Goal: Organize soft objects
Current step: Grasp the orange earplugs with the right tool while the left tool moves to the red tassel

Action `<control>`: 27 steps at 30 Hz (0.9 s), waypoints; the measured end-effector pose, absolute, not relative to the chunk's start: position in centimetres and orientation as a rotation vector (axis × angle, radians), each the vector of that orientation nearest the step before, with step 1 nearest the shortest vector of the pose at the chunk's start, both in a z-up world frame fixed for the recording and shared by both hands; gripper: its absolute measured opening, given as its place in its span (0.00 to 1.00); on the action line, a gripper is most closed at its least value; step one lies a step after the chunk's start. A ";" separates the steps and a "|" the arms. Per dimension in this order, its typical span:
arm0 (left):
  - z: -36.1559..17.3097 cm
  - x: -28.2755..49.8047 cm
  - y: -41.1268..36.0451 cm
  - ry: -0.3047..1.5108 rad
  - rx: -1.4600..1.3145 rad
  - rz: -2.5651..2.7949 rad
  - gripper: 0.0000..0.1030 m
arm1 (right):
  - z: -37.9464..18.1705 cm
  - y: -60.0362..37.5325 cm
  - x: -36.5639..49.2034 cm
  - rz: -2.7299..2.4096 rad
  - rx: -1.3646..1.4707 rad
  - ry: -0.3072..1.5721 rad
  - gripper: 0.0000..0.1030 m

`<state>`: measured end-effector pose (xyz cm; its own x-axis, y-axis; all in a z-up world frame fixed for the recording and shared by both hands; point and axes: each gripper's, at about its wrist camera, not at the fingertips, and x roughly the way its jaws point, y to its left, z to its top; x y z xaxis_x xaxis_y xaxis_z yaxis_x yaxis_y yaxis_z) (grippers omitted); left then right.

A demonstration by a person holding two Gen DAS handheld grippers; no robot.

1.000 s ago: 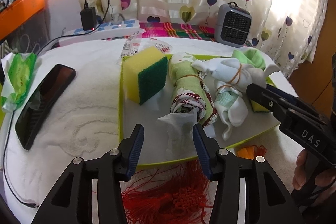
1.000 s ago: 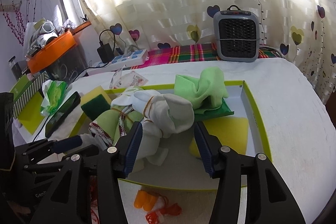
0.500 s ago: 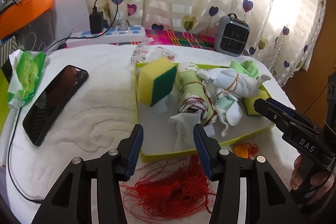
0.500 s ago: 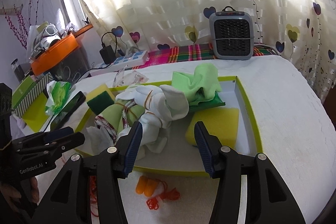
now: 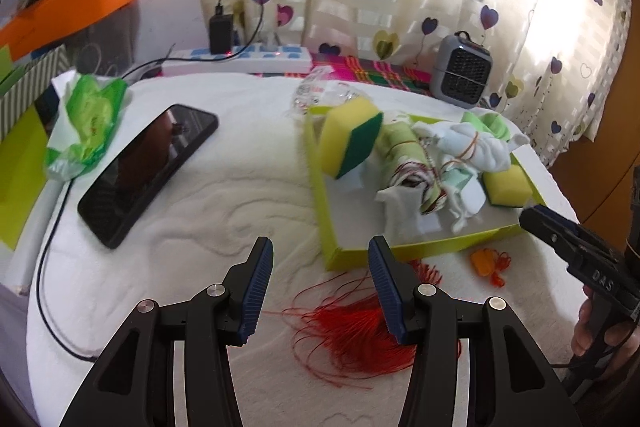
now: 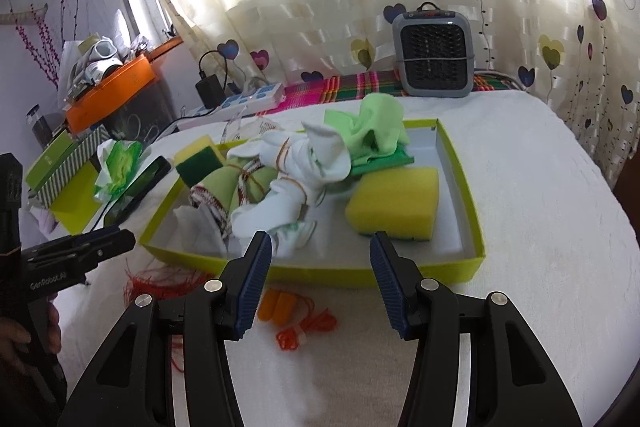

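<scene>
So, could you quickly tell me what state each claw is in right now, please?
Left claw: open, holding nothing.
Right claw: open, holding nothing.

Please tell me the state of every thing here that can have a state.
Left tool: open, empty.
Right tool: open, empty.
Green tray: lidless, holding sponges and cloth bundles.
Phone: screen dark, lying flat.
Charger: plugged into power strip.
Red tassel: loose outside the tray.

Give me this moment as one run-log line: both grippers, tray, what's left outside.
left gripper: open, empty | right gripper: open, empty | tray: sponges, cloth bundles inside | outside: red tassel, orange earplugs
</scene>
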<state>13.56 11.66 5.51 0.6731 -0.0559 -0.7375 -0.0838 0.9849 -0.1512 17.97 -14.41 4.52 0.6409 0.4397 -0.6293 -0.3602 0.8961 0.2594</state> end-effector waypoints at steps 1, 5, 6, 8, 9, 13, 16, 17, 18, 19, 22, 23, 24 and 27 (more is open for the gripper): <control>5.4 13.4 11.8 0.835 -0.182 0.017 0.47 | 4.4 -14.3 17.8 0.467 0.110 0.756 0.51; 5.1 13.0 12.0 0.837 -0.194 0.011 0.47 | 4.0 -13.8 17.1 0.479 0.080 0.772 0.51; 5.0 13.0 12.1 0.837 -0.198 0.009 0.47 | 3.9 -13.7 17.0 0.481 0.076 0.774 0.51; 4.9 13.0 12.0 0.839 -0.204 0.006 0.47 | 3.6 -13.5 16.8 0.485 0.068 0.785 0.51; 4.8 12.9 12.0 0.840 -0.206 0.001 0.47 | 3.5 -13.4 16.8 0.484 0.064 0.791 0.51; 4.5 12.9 11.7 0.848 -0.206 -0.008 0.47 | 3.2 -13.0 16.6 0.487 0.050 0.807 0.51; 4.4 12.9 11.5 0.852 -0.202 -0.017 0.47 | 2.9 -12.8 16.6 0.485 0.039 0.817 0.51; 4.3 12.9 11.4 0.854 -0.202 -0.022 0.47 | 2.8 -12.6 16.6 0.484 0.033 0.824 0.51; 4.2 12.9 11.3 0.857 -0.200 -0.028 0.47 | 2.7 -12.6 16.6 0.483 0.029 0.828 0.51; 4.1 12.9 11.2 0.858 -0.198 -0.031 0.47 | 2.5 -12.4 16.6 0.481 0.021 0.835 0.51; 3.8 12.9 11.0 0.866 -0.195 -0.040 0.47 | 2.3 -12.1 16.6 0.480 0.006 0.847 0.51; 3.7 12.9 11.0 0.868 -0.196 -0.043 0.47 | 2.2 -12.0 16.6 0.480 0.004 0.849 0.51; 3.6 12.8 11.0 0.871 -0.198 -0.044 0.47 | 2.2 -11.9 16.6 0.481 0.002 0.852 0.51; 3.3 12.8 11.1 0.880 -0.199 -0.048 0.47 | 1.9 -11.5 16.8 0.479 -0.015 0.868 0.51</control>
<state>12.84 11.05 3.32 0.6376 -0.1240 -0.7603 -0.0398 0.9803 -0.1933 16.79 -11.49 1.91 0.5478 0.3980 -0.7358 -0.4099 0.8945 0.1786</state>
